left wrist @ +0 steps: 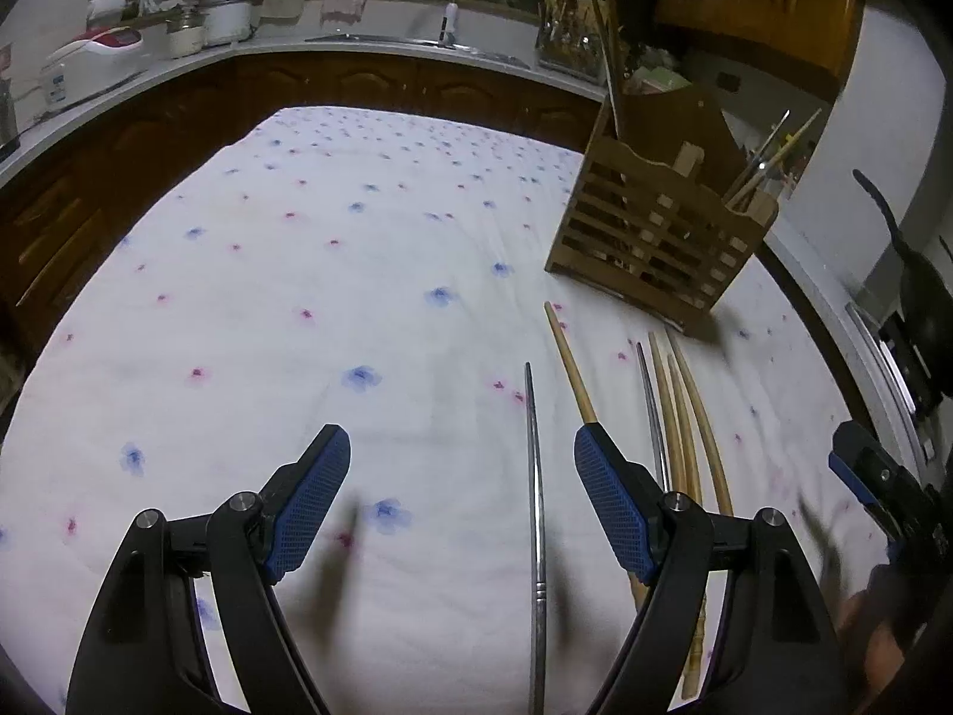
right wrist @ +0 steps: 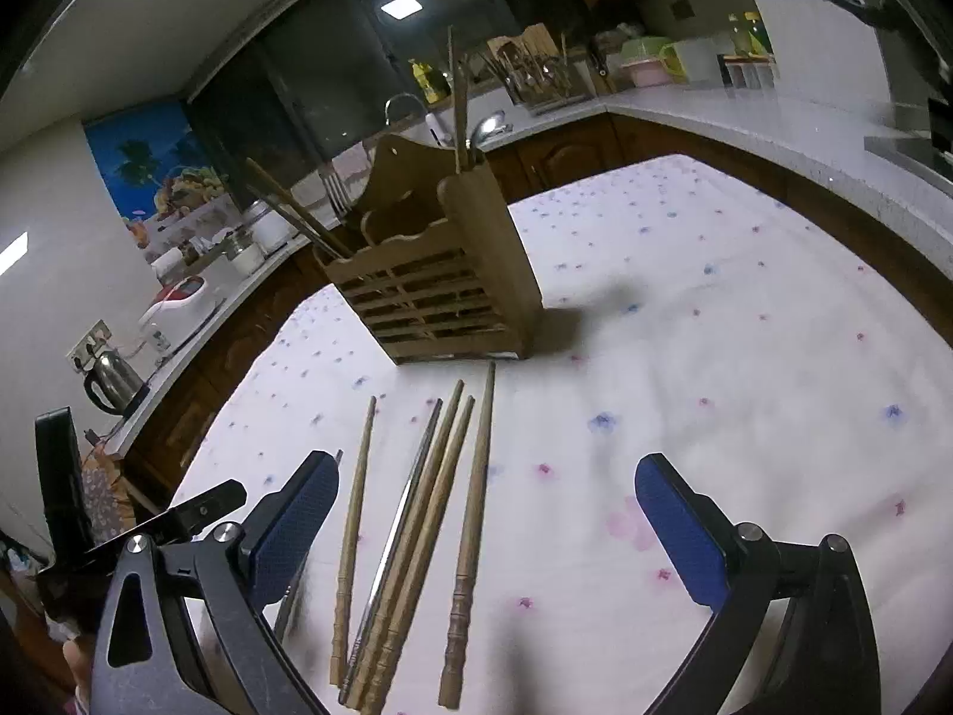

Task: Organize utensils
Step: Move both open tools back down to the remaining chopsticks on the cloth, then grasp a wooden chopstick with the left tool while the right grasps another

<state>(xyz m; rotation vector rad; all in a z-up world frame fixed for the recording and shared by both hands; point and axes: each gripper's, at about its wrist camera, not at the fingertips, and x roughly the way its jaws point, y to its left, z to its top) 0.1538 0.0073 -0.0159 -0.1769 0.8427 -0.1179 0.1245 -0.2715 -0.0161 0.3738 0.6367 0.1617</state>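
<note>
Although the bench [left wrist: 333, 274] under its flowered cloth takes up most of both views, the wooden utensil caddy [right wrist: 441, 292] is the landmark: it stands upright on the cloth, with chopsticks, a fork and a spoon already poking from its compartments. Just in front of the caddy lies a row of loose chopsticks, their tips toward it and their thick ends toward the person. The wooden chopsticks [right wrist: 411, 530] lie close together, with a metal one among them. A separate metal chopstick [left wrist: 538, 512] lies farthest along the row, its long axis running straight out between the left gripper's [left wrist: 461, 503] jaws, which stand wide apart and hold nothing. The right gripper [right wrist: 485, 527] is likewise spread and empty, hovering over the wooden group. Judging by this, the left is better placed for the metal piece. Its lower end is cut off by the frame, and the caddy's inner dividers are hard to make out.
</note>
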